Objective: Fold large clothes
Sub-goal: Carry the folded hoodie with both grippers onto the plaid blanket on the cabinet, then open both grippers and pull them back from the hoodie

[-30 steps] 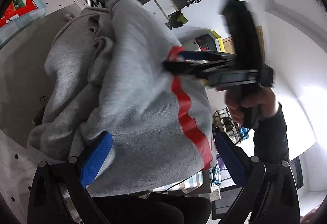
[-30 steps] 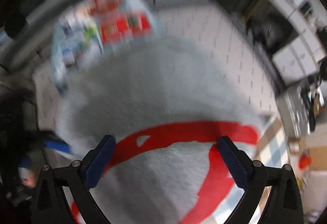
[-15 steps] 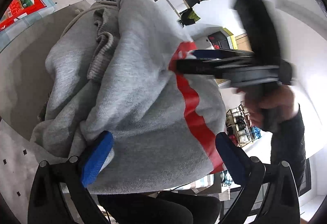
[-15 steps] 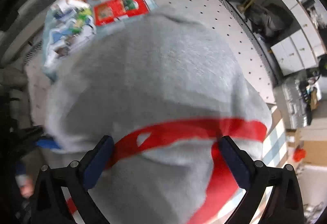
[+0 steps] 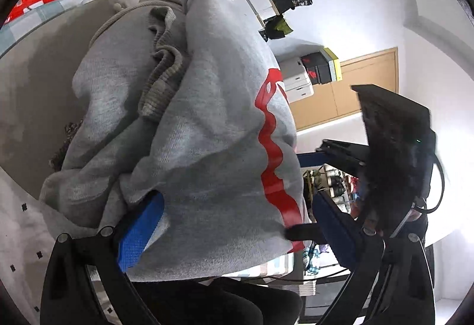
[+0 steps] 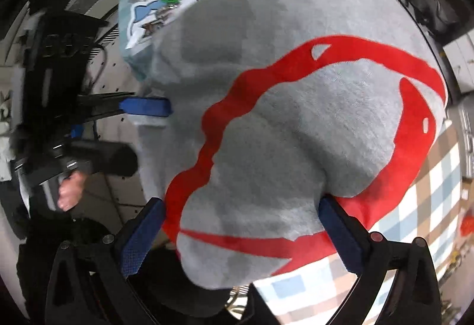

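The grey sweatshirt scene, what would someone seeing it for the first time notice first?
The bulky grey sweatshirt fills the middle of both views, bunched and draped over the tools. Its bold red looping print curls across the front in the right wrist view. At the right of the left wrist view, the right tool reaches in to the sweatshirt's edge.

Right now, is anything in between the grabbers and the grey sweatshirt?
Nothing visible. The grey sweatshirt bulges right between the open fingers of the left gripper and the right gripper, with no other thing between.
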### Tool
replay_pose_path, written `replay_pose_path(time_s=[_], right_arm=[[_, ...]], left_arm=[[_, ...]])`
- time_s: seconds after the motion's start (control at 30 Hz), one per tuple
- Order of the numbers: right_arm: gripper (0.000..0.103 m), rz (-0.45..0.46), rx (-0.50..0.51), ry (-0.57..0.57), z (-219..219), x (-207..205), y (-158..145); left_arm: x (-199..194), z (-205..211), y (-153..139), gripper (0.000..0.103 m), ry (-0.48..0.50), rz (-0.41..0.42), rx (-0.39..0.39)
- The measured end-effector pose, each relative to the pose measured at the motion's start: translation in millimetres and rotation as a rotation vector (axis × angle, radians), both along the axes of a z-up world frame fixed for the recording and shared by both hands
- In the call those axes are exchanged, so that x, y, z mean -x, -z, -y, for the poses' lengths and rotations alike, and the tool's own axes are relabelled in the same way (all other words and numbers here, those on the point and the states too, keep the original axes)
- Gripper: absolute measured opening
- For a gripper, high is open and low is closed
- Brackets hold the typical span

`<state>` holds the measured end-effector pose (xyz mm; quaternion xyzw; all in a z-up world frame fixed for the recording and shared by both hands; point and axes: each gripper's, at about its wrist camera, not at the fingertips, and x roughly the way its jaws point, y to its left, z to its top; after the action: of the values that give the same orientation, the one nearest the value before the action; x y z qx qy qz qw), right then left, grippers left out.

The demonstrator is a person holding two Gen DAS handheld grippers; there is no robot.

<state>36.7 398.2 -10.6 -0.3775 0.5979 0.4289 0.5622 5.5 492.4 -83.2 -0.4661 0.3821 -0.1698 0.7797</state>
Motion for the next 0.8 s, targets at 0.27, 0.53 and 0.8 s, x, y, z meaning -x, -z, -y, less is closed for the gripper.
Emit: replay_pose_path(time_s=[0.27,0.53,0.8], right_arm=[[0.103,0.001,-0.124,0.036,5.8,-7.1,0.2],[0.103,0.014,-0.616,0.172,96.8,0.5,-66.7],[0.103,0.174,-1.021,0.329,227.3,70.9,-93.5]], left_arm=[[-0.1,4.7,1.7,0.098,-0.017,-0.006,-0.053],[31.2,35.4,-46.3,0.099,-0.090,0.004,-0.289],[97.6,124.6,-128.1,0.099,-0.294,0.157,-0.749]])
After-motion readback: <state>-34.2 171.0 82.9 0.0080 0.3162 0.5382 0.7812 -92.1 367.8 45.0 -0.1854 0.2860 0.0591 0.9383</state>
